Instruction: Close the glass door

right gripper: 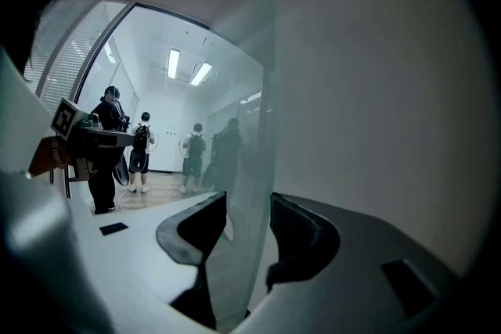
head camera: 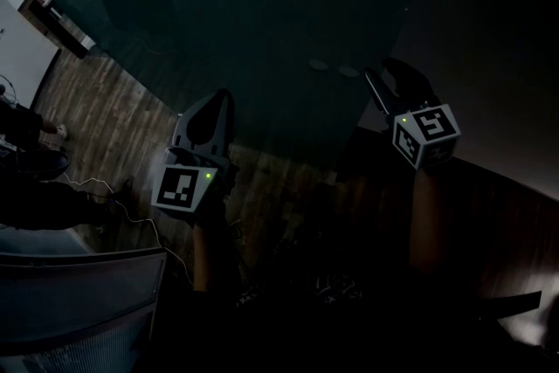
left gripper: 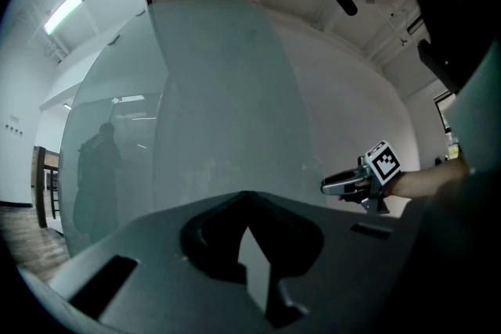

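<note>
The frosted glass door (left gripper: 219,105) fills the left gripper view and shows as a dark teal pane (head camera: 262,13) in the dim head view. My left gripper (left gripper: 246,195) is shut and empty, its tips pointing at the pane's face; whether they touch it I cannot tell. In the head view it (head camera: 218,96) is held up at centre left. My right gripper (right gripper: 249,203) has one jaw on each side of the door's free edge (right gripper: 250,129), closed on the glass. The right gripper (head camera: 389,74) is raised at the right and also shows in the left gripper view (left gripper: 337,184).
A white wall (right gripper: 376,90) lies just right of the door edge. Beyond the glass, people (right gripper: 141,149) stand in a lit corridor. Wood floor (head camera: 96,127) with a thin cable (head camera: 131,214) lies at the left, and a grey chair back (head camera: 79,301) sits bottom left.
</note>
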Demonstrator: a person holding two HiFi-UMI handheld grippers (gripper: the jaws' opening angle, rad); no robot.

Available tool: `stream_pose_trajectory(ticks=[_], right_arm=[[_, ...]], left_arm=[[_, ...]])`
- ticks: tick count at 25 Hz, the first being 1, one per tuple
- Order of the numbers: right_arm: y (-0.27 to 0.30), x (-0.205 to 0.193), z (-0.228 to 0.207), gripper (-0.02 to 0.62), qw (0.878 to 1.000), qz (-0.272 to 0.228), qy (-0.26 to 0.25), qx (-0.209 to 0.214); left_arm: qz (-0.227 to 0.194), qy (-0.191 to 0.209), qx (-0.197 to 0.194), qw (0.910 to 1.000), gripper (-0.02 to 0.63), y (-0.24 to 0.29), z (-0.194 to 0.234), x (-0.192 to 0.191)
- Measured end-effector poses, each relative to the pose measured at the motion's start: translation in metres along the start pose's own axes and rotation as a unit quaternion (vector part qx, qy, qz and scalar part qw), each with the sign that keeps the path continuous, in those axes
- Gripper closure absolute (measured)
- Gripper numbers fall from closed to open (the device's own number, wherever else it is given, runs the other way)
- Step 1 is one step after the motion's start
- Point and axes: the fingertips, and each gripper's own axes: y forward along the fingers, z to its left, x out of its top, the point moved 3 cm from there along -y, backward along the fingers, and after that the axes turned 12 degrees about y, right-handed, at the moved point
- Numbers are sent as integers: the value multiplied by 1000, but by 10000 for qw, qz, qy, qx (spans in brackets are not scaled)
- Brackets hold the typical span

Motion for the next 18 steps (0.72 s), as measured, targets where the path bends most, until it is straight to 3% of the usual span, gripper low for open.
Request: stream_pose_trajectory(ticks=[10, 14, 18], right_arm=[[-9, 2, 11, 431, 9999, -14, -63, -117], [-13, 5, 16, 431, 9995, 12, -293, -138], [-16, 4, 20, 433, 9998, 20, -205, 3]], left_arm=[[35, 10, -16, 10000, 615, -13, 0, 9], [85, 40, 77, 9999, 615, -20, -1, 16], [120, 68, 313, 9994, 615, -31, -3, 24]])
